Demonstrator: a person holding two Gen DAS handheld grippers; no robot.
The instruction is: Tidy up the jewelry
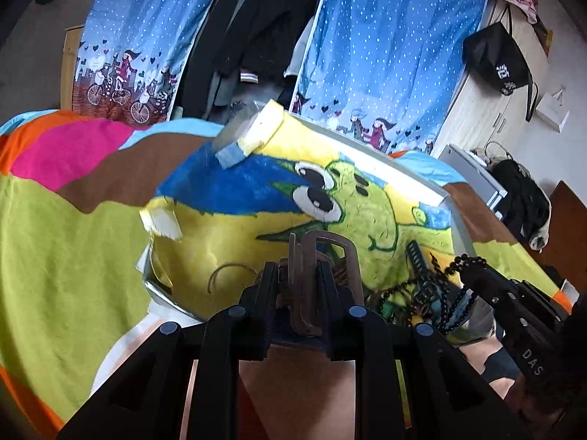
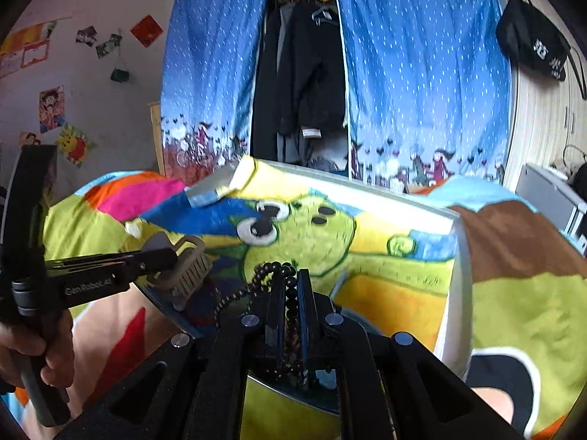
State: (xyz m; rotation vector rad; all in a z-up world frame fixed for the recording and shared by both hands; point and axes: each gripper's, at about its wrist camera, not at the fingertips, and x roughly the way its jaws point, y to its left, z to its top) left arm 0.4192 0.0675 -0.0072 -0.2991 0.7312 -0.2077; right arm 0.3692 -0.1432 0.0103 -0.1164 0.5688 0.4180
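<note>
My left gripper [image 1: 298,269] is shut on a beige-brown hair comb [image 1: 345,256], held just above the near edge of a painted canvas board [image 1: 234,227] with a green cartoon creature. In the right wrist view the comb [image 2: 190,269] shows its teeth, clamped by the left gripper [image 2: 170,256], which a hand holds. My right gripper [image 2: 291,280] is shut on a strand of black beads [image 2: 269,267], which loops out ahead and trails left. The right gripper [image 1: 471,275] also enters the left wrist view from the right with the beads [image 1: 449,293] hanging from it.
A thin wire ring [image 1: 223,273], a black sword-shaped hairpin [image 1: 418,260] and tangled jewelry lie on the board's near part. The board rests on a bright striped blanket [image 1: 66,227]. Blue curtains [image 2: 422,73], hanging dark clothes [image 2: 308,84] and a black bag [image 2: 532,47] stand behind.
</note>
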